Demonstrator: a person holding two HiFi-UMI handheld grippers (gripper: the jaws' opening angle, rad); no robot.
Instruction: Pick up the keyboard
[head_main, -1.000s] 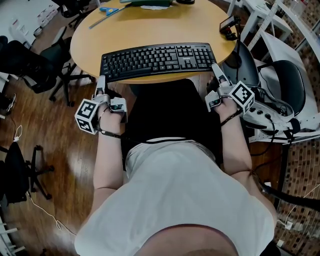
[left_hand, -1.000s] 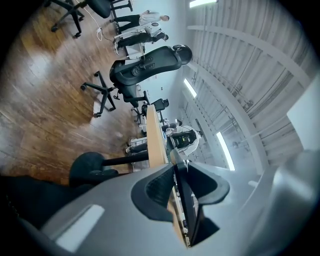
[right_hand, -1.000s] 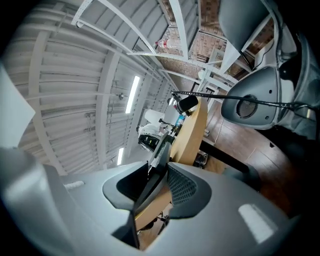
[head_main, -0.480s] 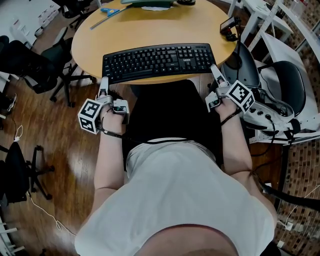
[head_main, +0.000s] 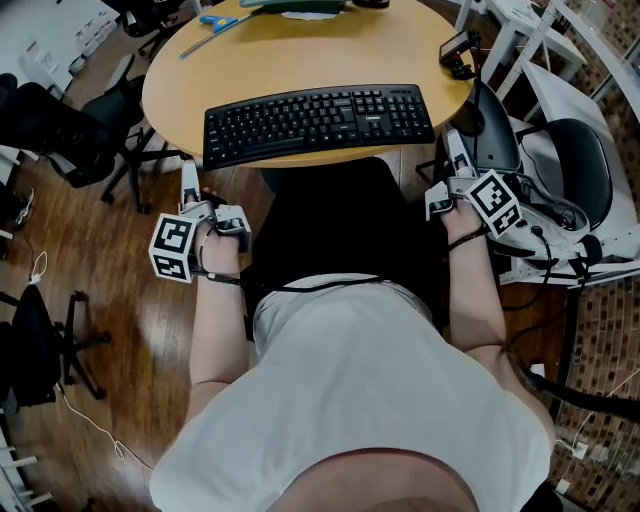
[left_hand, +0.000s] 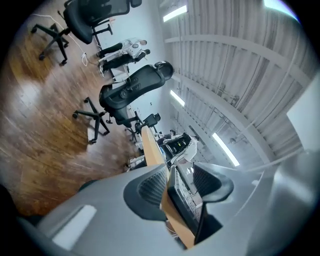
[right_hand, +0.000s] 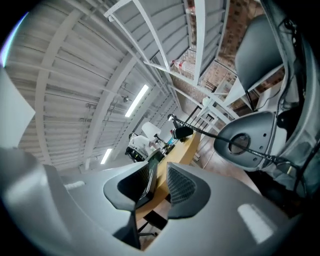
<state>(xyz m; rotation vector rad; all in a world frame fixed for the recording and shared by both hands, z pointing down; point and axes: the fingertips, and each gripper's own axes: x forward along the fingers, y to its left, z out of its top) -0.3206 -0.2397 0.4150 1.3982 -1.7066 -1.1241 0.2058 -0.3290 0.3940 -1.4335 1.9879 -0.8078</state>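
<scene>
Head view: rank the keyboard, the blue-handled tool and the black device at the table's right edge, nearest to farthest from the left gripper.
From the left gripper, whose jaws have just been opening with nothing between them:
1. Keyboard, just ahead, left end closest.
2. Blue-handled tool, far side of the table.
3. Black device, right edge.

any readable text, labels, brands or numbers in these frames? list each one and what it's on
Nothing here can be read.
keyboard: key legends and a small white logo on its top face, too small to read.
left cube and right cube: black-and-white square marker patterns only, no words or numbers.
</scene>
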